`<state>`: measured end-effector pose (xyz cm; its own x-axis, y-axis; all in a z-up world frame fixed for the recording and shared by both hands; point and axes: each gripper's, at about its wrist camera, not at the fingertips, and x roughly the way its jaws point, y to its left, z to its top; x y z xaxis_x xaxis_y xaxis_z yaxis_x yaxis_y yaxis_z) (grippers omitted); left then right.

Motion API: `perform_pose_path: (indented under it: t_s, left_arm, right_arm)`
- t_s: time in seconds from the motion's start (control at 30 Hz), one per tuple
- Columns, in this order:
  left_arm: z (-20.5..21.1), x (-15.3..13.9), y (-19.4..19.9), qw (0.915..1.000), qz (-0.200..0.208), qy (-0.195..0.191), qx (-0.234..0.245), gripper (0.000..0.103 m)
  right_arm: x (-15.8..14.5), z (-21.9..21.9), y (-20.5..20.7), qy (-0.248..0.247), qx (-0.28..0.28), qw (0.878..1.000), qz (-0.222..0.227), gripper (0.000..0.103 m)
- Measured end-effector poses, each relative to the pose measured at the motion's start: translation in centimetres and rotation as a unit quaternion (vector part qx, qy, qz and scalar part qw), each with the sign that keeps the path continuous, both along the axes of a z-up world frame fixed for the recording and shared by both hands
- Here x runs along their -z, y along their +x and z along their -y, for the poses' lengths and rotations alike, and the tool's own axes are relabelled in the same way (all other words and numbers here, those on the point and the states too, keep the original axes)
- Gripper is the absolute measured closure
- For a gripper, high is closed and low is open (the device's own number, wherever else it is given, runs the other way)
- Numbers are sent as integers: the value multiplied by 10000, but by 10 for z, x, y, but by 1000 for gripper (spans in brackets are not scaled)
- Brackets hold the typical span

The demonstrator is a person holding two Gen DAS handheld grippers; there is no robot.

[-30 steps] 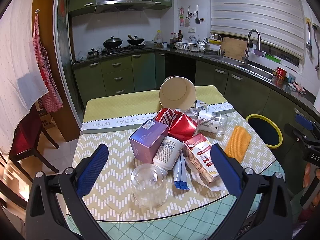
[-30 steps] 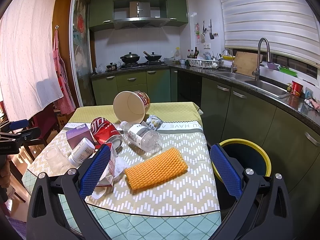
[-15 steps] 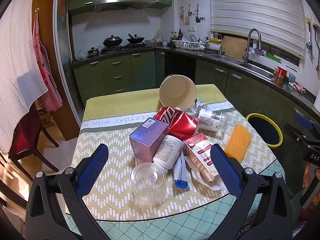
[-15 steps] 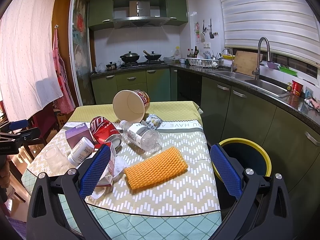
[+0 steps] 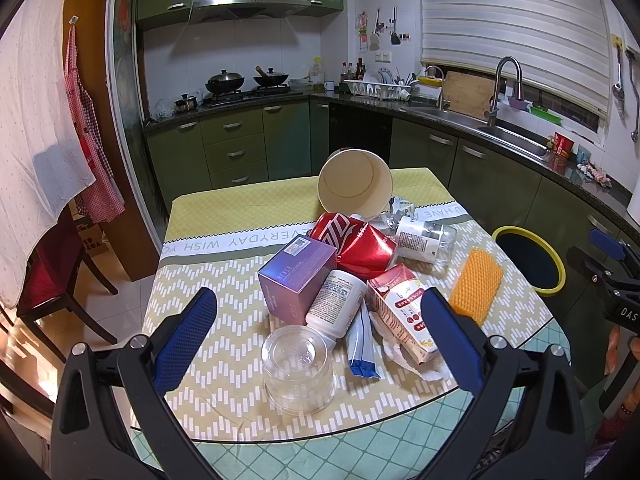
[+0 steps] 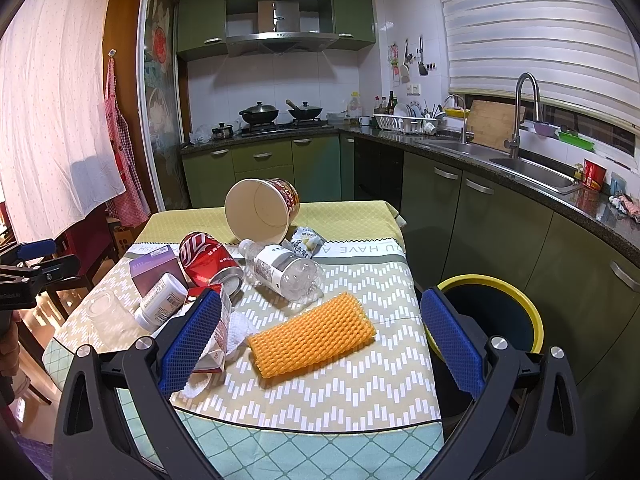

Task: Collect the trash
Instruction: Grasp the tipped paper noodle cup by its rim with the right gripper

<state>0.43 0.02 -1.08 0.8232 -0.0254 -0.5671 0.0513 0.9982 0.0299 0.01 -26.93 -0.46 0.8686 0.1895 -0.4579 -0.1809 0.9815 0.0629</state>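
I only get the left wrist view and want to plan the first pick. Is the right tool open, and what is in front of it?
Observer: The right tool is open and empty. The orange foam net lies straight ahead, between its two fingers.
Operator: Which way does the red can's end face?
Observer: The can lies on its side with its silver end toward the right tool.
Operator: Is the bottle closed?
Observer: The bottle looks capped, and its neck points at the paper bucket.
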Motion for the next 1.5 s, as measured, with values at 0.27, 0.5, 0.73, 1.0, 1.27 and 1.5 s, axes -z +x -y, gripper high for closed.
perform_pose_path:
  t_s: [0.27,0.5,0.73,1.0,1.27,1.5]
  left_arm:
    - [-5,6,13,9999,-111,-62,17,6]
    - [-14,3,57,9999,-90,-71,115,6]
    - [-31,-6,126,9998,40,-178,97,6]
    - [-48,6,189,9998,80,-108,-145,6]
    - [-66,17,203,9988,-132,-462,-99,6]
    - [-69,13,197,9990,-56,-420,-106,6]
  right_arm:
    - [4,-3,15,-13,-5,9999,-106,5]
    - [1,-18,59,-201,-125,9997,-108,5]
    - [-6,-56,146,-624,-340,9975,30,5]
    - [5,-96,250,-859,-724,9931,-338,5]
    - [32,-125,344,-1109,-710,9863,-990,27]
    - [57,-144,390,-1292,-603,9813,-1296,41]
